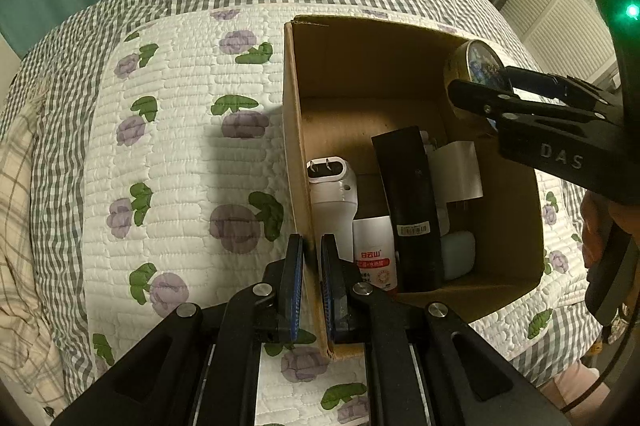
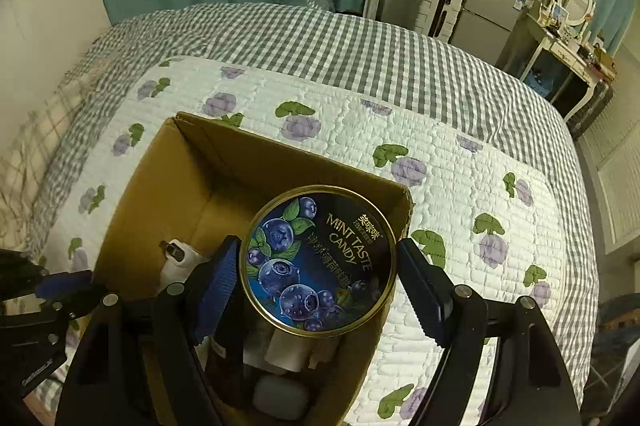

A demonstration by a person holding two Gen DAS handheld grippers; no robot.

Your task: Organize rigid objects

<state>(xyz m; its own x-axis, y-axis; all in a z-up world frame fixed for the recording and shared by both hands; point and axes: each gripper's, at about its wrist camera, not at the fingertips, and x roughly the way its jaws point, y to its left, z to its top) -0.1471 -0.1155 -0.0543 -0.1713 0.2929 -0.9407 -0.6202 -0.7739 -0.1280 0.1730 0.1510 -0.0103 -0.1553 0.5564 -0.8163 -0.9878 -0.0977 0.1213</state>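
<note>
While clamped in the right tool [image 2: 318,280], "MINT TASTE CANDY" tin [image 2: 318,258]; left tool [image 1: 311,280] seemingly pinching box wall [image 1: 294,145].

Cardboard box [image 1: 500,209] on quilted bed [image 1: 192,153]

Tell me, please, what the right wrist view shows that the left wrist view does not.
Only the right wrist view: the printed lid of the candy tin, reading MINT TASTE CANDY, held in the right gripper.
Only the left wrist view: the left gripper clamped on the box wall and a red-labelled white bottle.
Both: the cardboard box on the floral quilt.
</note>
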